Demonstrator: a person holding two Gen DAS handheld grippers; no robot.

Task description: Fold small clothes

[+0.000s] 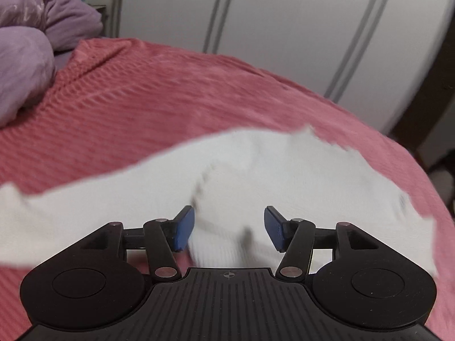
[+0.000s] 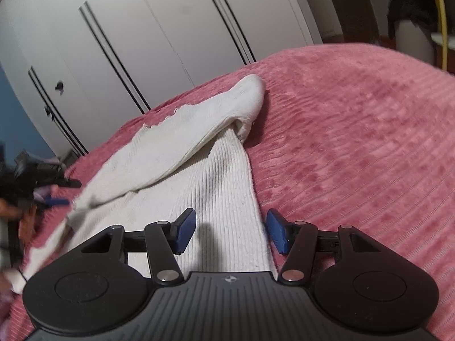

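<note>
A white ribbed sock (image 2: 221,176) lies folded on the pink bedspread (image 2: 355,142), directly beneath both half-open, empty tools, left tool (image 1: 229,228) and right tool (image 2: 231,231), blue pads clear of it.

Ribbed white knit sock (image 2: 221,176) on coarse ribbed pink bedspread (image 2: 355,142).

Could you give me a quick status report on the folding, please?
Left gripper open, right gripper open, neither gripping. White sock partly folded on pink bedspread. Nothing in the way.
</note>
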